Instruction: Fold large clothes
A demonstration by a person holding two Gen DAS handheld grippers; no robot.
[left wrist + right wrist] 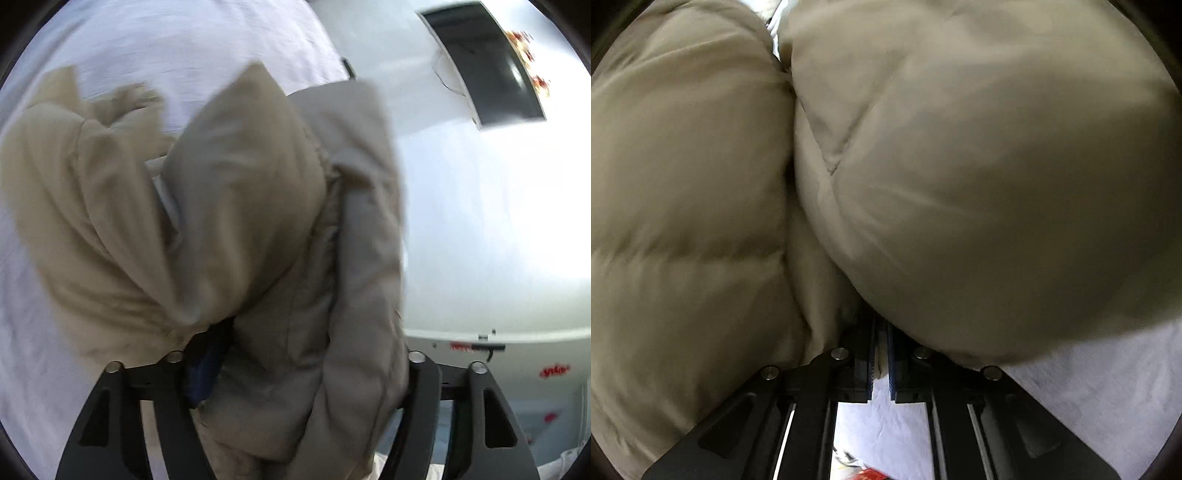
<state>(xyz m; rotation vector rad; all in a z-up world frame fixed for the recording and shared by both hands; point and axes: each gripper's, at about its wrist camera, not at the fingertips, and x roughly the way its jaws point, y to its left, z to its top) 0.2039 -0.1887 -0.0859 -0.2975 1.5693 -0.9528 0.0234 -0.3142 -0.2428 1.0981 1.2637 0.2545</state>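
- We see our left gripper (295, 369) with its black arms set wide apart, one at lower left and one at lower right of the left wrist view.
- A beige padded jacket (236, 221) fills the gap between those arms and drapes over it.
- One blue pad (203, 373) shows on the left finger, right against the fabric; the other finger is buried under the cloth.
- We cannot tell whether this gripper actually pinches the jacket or is merely draped by it.
- The jacket hangs in puffy folds, raised above a white sheet (184, 44) that spreads across the upper left of this view.
- To the right stands a pale wall (480, 221), with a dark panel (487, 66) mounted at upper right.
- Small red marks (554, 371) show low on the right; they are too blurred to read.
- In the right wrist view, our right gripper (881, 343) has its fingers (892, 369) drawn close together, only a thin slot between the blue pads.
- A fold of the jacket (960, 184) runs down into that slot, so this gripper is pinching the jacket.
- The jacket bulges in two large quilted lobes that fill nearly the whole view.
- The white sheet (1089, 387) shows below, at lower right and between the gripper arms.
- A small red thing (875, 473) sits at the bottom edge, too cut off to identify.
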